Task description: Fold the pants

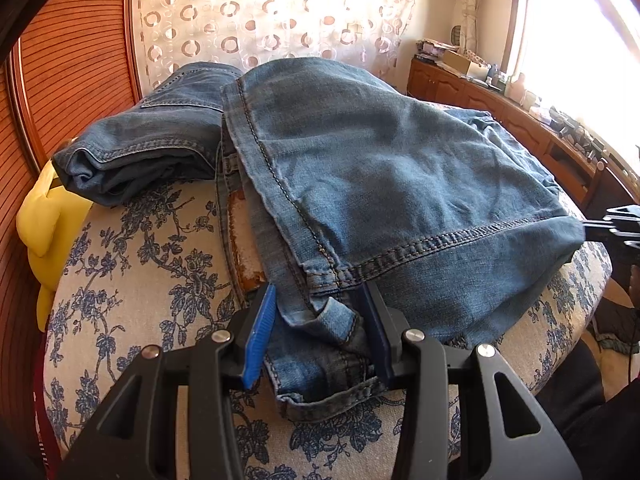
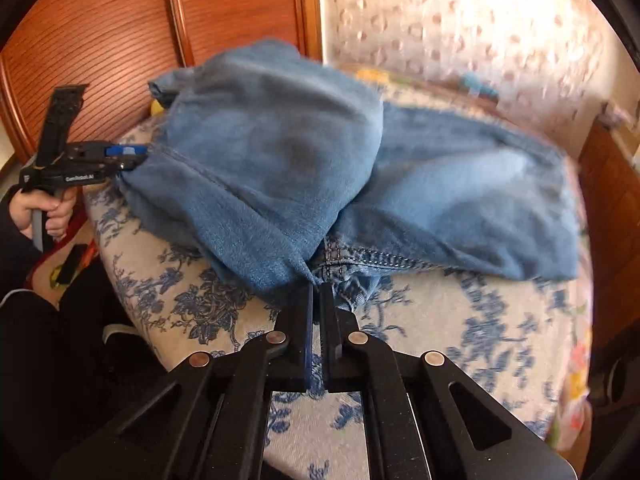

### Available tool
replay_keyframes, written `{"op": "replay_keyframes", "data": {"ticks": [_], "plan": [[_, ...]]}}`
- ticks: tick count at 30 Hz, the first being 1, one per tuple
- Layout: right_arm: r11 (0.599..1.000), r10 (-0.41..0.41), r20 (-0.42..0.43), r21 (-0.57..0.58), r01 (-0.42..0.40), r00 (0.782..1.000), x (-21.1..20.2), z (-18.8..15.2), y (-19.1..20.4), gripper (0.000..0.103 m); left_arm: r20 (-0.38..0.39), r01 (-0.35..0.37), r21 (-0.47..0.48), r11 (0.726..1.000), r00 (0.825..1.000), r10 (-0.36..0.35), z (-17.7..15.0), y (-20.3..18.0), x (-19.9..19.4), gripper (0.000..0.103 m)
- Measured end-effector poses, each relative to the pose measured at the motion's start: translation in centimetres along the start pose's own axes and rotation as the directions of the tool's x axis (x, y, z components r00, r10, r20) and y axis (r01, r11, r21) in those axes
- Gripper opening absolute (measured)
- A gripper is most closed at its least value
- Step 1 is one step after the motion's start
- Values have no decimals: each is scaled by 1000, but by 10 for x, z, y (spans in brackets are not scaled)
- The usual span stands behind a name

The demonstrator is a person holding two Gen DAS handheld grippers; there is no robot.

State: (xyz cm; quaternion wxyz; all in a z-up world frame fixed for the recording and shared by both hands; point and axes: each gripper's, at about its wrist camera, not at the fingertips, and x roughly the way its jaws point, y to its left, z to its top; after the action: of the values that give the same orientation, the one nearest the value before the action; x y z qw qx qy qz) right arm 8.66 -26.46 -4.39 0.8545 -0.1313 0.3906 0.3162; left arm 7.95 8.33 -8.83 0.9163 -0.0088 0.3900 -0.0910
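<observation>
Jeans (image 1: 400, 168) lying on flowered cushion (image 1: 132, 280), partly folded: legs doubled over, waist end bunched at back, more folds and smoothing left by the look of it. Left tongs (image 1: 320, 332) half open around near hem corner, pads apparently pressing it. Right tongs (image 2: 317, 300) pinched closed on other hem corner.

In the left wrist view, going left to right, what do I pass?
Yellow cushion → folded end of the jeans → left tongs gripping the hem → wooden sideboard by the window.
</observation>
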Motion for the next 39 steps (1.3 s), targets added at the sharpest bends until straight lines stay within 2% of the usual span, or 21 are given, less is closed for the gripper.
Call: {"op": "replay_keyframes", "data": {"ticks": [6, 13, 15, 16, 17, 21, 24, 25, 26, 29, 31, 32, 36, 39], "plan": [[999, -31, 67, 34, 28, 997, -27, -10, 12, 0, 17, -6, -6, 1000, 1000, 6, -2, -1, -8, 43], [990, -86, 57, 114, 79, 995, -20, -23, -1, 1, 17, 17, -5, 1000, 1000, -17, -8, 0, -14, 43], [990, -91, 76, 115, 81, 993, -20, -17, -1, 10, 14, 20, -4, 1000, 1000, -20, -7, 0, -13, 43], [991, -94, 84, 106, 85, 992, -19, -13, 0, 27, 10, 23, -3, 1000, 1000, -23, -7, -2, -12, 43], [993, -86, 90, 90, 78, 992, -17, -8, 4, 35, 7, 25, -4, 1000, 1000, -25, -7, -2, -11, 43], [999, -26, 60, 23, 25, 998, 1, 3, 21, 36, 1, 27, -2, 1000, 1000, -27, -6, -4, -9, 43], [999, -42, 16, -29, 42, 999, 15, 5, 33, 33, 6, 27, 9, 1000, 1000, -27, -7, -6, -9, 43], [998, -43, 13, -37, 43, 999, 15, 4, 34, 12, 8, 29, 13, 999, 1000, -29, -7, -6, -9, 41], [998, -33, 17, -46, 34, 999, 12, 3, 36, 1, 10, 34, 13, 999, 999, -34, -8, -6, -10, 36], [997, -69, 115, -27, 73, 991, -15, 0, 36, 0, 18, 60, 8, 998, 998, -61, -9, -6, -14, 28], [996, -93, 177, 20, 91, 980, -34, -2, 32, 0, 36, 74, 13, 997, 997, -74, -10, -8, -21, 17], [996, -84, 181, 40, 78, 980, -37, -3, 30, 0, 44, 74, 13, 997, 996, -75, -10, -9, -24, 14], [995, -73, 100, 75, 66, 992, -20, -14, 24, 0, 86, 93, -15, 996, 992, -91, -13, -6, -43, 10], [993, -66, 88, 99, 57, 994, -16, -18, 20, 0, 105, 99, -29, 995, 990, -96, -20, -2, -56, 10]]}}
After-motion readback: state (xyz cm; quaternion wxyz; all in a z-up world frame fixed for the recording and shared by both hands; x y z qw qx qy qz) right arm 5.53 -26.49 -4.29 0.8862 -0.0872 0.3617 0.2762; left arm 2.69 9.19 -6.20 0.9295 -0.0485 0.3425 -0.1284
